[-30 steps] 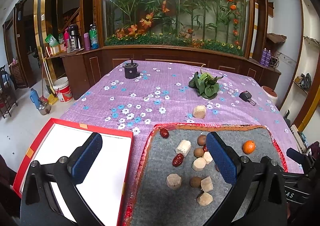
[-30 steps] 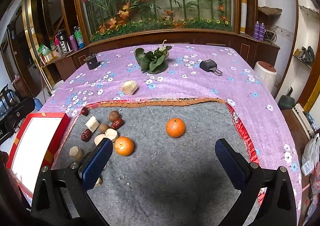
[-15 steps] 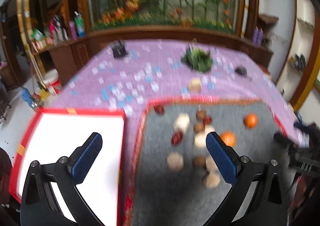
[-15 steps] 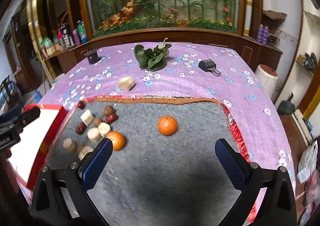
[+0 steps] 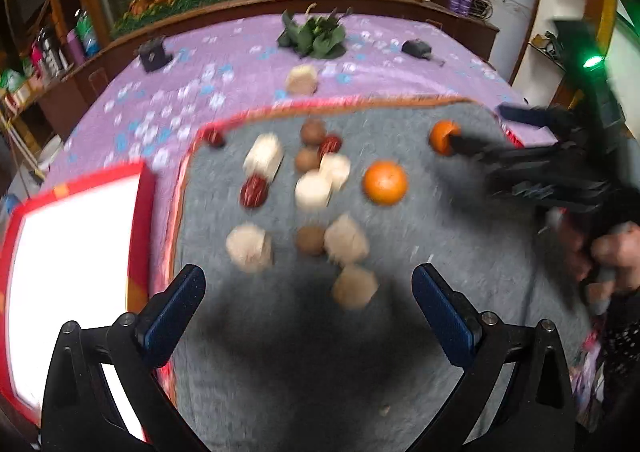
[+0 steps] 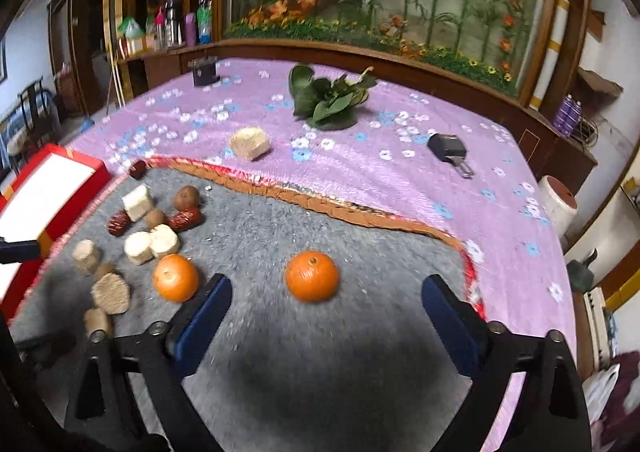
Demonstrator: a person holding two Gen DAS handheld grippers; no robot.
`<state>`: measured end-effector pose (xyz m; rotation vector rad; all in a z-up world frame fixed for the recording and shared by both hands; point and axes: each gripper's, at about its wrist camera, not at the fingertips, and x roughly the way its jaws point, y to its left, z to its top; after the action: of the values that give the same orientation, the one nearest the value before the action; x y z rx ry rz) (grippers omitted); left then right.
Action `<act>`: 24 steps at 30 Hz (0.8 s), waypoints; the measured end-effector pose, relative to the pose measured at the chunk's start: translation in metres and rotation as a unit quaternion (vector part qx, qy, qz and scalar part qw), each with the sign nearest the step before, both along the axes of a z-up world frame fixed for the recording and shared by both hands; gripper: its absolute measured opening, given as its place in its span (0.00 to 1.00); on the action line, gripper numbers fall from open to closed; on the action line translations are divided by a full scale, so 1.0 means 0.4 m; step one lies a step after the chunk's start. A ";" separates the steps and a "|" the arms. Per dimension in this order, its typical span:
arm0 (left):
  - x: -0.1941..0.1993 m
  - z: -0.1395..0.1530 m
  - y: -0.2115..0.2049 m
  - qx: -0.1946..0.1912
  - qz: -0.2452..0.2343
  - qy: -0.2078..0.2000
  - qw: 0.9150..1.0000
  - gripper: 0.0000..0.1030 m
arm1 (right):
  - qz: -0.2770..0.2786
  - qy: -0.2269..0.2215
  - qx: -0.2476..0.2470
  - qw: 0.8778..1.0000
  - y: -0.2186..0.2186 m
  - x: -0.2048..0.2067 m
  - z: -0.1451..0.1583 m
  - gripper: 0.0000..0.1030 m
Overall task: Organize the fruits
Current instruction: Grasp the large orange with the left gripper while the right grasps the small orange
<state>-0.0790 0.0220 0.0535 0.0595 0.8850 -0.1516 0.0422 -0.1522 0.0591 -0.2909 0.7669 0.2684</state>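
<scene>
Two oranges lie on the grey mat point(image 6: 360, 332): one point(image 6: 312, 281) just beyond my open, empty right gripper point(image 6: 326, 326), another point(image 6: 175, 283) left of it. Red dates point(image 6: 184, 219), brown round fruits point(image 6: 186, 197) and pale blocks point(image 6: 138, 247) cluster at the mat's left. In the blurred left wrist view, my open, empty left gripper point(image 5: 308, 316) hovers over the mat point(image 5: 440, 236) near a pale block point(image 5: 354, 286); the oranges point(image 5: 385, 183) point(image 5: 441, 137) lie beyond. The right gripper's fingers point(image 5: 520, 114) straddle the far orange.
A red box with a white inside point(image 5: 68, 264) point(image 6: 44, 192) stands left of the mat. On the purple flowered cloth point(image 6: 360, 164) lie a pale block point(image 6: 250, 143), green leaves point(image 6: 330, 100), a small black device point(image 6: 448, 148) and a black cup point(image 6: 204, 71).
Both grippers have dropped lower and moved forward over the mat. The left view has swung right toward the fruit cluster; the right gripper has closed in on the lone orange.
</scene>
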 end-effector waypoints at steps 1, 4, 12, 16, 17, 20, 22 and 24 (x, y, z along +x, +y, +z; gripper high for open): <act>0.010 0.012 -0.012 0.011 -0.007 -0.009 1.000 1.00 | -0.004 0.005 0.003 1.000 0.000 0.013 -0.007 0.80; 0.060 0.015 -0.067 0.058 -0.048 -0.005 0.997 1.00 | -0.023 0.031 0.038 0.999 -0.028 0.048 -0.032 0.75; 0.165 -0.038 -0.157 0.083 -0.131 0.037 0.987 0.71 | -0.020 0.072 0.054 0.996 -0.059 0.085 -0.070 0.59; 0.181 -0.057 -0.168 0.097 -0.142 0.040 0.984 0.58 | -0.020 0.084 0.068 0.994 -0.068 0.092 -0.070 0.55; 0.184 -0.059 -0.173 0.103 -0.146 0.037 0.983 0.57 | -0.021 0.085 0.068 0.994 -0.069 0.091 -0.069 0.52; 0.181 -0.064 -0.185 0.114 -0.159 0.029 0.980 0.50 | -0.024 0.090 0.080 0.993 -0.079 0.091 -0.064 0.37; 0.184 -0.066 -0.195 0.122 -0.165 0.022 0.978 0.46 | -0.023 0.096 0.092 0.991 -0.085 0.093 -0.061 0.36; 0.182 -0.066 -0.196 0.127 -0.166 0.018 0.978 0.42 | -0.022 0.099 0.102 0.990 -0.092 0.093 -0.060 0.36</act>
<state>-0.0061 -0.0564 0.0271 0.4457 0.9227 -0.3520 0.0794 -0.1891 0.0351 -0.0546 0.9338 0.3352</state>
